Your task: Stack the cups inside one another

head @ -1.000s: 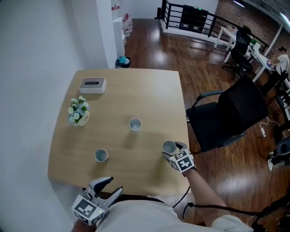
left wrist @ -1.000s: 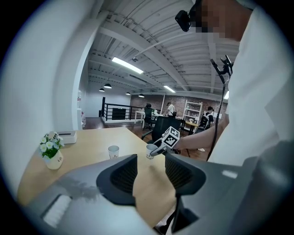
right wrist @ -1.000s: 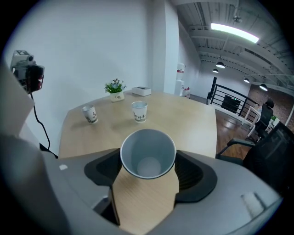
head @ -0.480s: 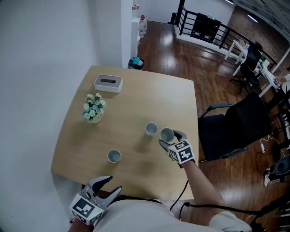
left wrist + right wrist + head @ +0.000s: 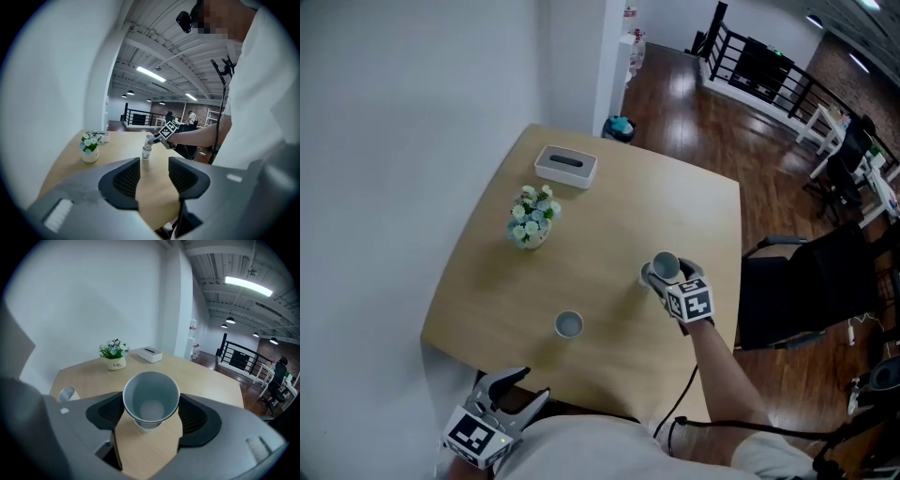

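Observation:
My right gripper (image 5: 667,277) is shut on a white paper cup (image 5: 666,264), mouth up, over the right half of the wooden table (image 5: 609,216). In the right gripper view this cup (image 5: 151,399) hangs directly above a second cup (image 5: 146,425), of which only the rim shows; whether they touch I cannot tell. The left gripper view shows the held cup (image 5: 149,140) tilted just over the standing cup (image 5: 146,154). A third cup (image 5: 569,324) stands alone near the front edge. My left gripper (image 5: 514,394) is open and empty, below the table's front edge.
A small pot of flowers (image 5: 532,217) and a white tissue box (image 5: 566,166) stand at the table's far left. A black office chair (image 5: 806,291) is right of the table. A white wall runs along the left side.
My right gripper has carried its cup from the table's right front edge leftward and farther in, until it is over the middle cup. The left gripper has stayed in place.

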`<state>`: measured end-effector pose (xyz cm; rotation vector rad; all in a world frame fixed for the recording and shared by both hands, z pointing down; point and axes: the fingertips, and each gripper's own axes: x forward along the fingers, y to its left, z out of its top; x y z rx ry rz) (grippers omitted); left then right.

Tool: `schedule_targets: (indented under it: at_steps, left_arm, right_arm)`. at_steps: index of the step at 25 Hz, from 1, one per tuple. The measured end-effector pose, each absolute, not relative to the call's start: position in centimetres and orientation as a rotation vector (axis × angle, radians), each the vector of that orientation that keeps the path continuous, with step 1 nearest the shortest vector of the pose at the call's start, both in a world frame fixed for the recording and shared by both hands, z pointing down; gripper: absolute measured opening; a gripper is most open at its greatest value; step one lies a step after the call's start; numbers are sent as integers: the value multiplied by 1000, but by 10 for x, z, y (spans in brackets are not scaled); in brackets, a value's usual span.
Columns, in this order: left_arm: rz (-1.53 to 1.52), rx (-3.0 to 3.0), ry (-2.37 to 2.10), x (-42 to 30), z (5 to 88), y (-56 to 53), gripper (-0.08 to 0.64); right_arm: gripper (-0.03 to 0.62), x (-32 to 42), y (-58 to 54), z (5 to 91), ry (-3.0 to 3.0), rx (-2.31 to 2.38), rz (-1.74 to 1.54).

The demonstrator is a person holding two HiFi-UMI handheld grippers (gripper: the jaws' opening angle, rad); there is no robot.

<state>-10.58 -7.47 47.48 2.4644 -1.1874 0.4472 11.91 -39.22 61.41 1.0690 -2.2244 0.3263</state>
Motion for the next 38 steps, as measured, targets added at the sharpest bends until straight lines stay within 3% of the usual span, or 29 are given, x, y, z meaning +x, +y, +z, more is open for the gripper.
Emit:
schedule_targets:
  at_steps: [6, 16, 21, 26, 33, 35, 37, 38]
  left_arm:
    - [438, 2438, -1202, -120, 480, -68, 204]
    - [430, 2519, -1130, -122, 472, -70, 206]
    - [379, 2552, -1070, -128, 471, -71, 206]
    - [404, 2606, -1011, -136, 470, -71, 252]
    - [385, 2610, -1034, -175, 470, -60, 256]
    - [384, 2601, -1042, -187, 473, -55, 256]
    - [384, 2591, -1048, -197, 475, -52, 256]
    - [391, 2587, -1046, -201, 477, -51, 256]
  right_arm:
    - [386, 113, -393, 635, -2201, 1057, 362]
    - [410, 90, -335, 598, -2255, 1044, 320]
    - [414, 31, -268, 599, -2312, 886, 314]
    - [434, -44, -215, 632, -2326, 681, 308]
    - [439, -96, -206, 688, -2254, 640, 348]
    - [434, -101, -208, 694, -2236, 658, 361]
    - [359, -103, -210, 695, -2231, 679, 365]
    - [360, -102, -211, 695, -2234, 688, 363]
